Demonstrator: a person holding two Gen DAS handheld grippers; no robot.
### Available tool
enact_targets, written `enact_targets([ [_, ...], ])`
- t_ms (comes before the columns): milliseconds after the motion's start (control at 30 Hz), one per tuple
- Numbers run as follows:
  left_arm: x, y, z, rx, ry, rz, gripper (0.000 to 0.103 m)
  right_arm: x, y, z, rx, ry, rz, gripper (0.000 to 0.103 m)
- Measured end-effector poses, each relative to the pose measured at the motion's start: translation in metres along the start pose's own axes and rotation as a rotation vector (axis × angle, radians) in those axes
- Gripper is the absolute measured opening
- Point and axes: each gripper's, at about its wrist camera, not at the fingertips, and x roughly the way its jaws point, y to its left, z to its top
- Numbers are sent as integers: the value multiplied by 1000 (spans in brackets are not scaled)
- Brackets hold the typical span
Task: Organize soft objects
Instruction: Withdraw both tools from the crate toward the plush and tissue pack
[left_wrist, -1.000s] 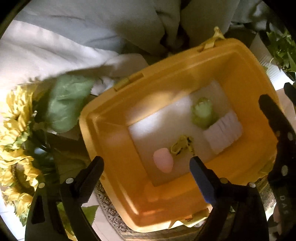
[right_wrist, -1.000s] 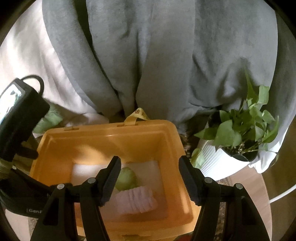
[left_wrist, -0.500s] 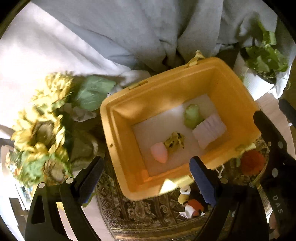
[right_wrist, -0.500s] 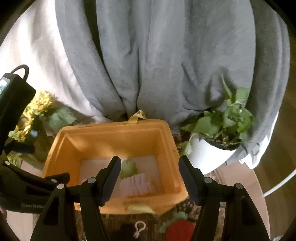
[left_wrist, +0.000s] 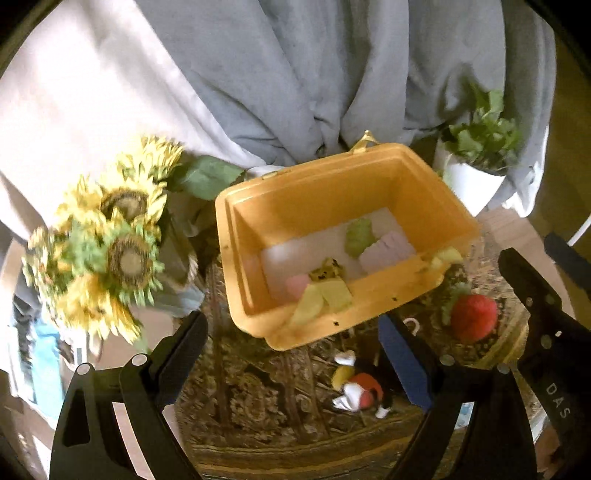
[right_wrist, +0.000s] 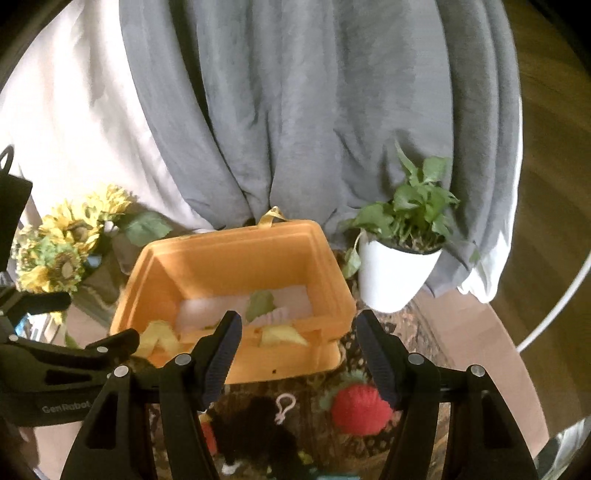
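An orange bin (left_wrist: 373, 206) sits on a patterned mat (left_wrist: 266, 402), backed by grey drapery (right_wrist: 295, 110) over a white cloth (left_wrist: 74, 96). To its left stands a bunch of sunflowers (left_wrist: 110, 240), three or four blooms, blurred; to its right is one leafy plant in a white pot (right_wrist: 391, 277). Four soft toys lie on the bin's pale floor: a green one (left_wrist: 357, 236), a ribbed lilac one (left_wrist: 388, 251), a pink one (left_wrist: 297, 285) and a small yellow-and-black one (left_wrist: 327, 269). Yellow flaps (left_wrist: 325, 299) hang over the near rim and partly hide them. On the mat in front of the bin lie two more toys, well apart: a red strawberry plush (right_wrist: 356, 408) and a black, red and yellow plush (left_wrist: 356, 391) with a white clip (right_wrist: 283, 405). The left gripper (left_wrist: 291, 354) has its jaws spread wide with nothing between them, hovering above the mat before the bin. The right gripper (right_wrist: 299, 350) stands about half open and also holds nothing; its fingers frame the bin's near wall, the strawberry just under the right finger (right_wrist: 375, 354).
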Motion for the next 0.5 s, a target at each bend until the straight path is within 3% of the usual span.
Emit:
enact_targets([
  [267,-26,-4,-48,-26,-114,-84,94,-38,-5,-34,40,-46,-5,65],
  [500,-52,-13,-72,30,-254,-107,94,-64,-16,-61,104,-91,-3,65],
])
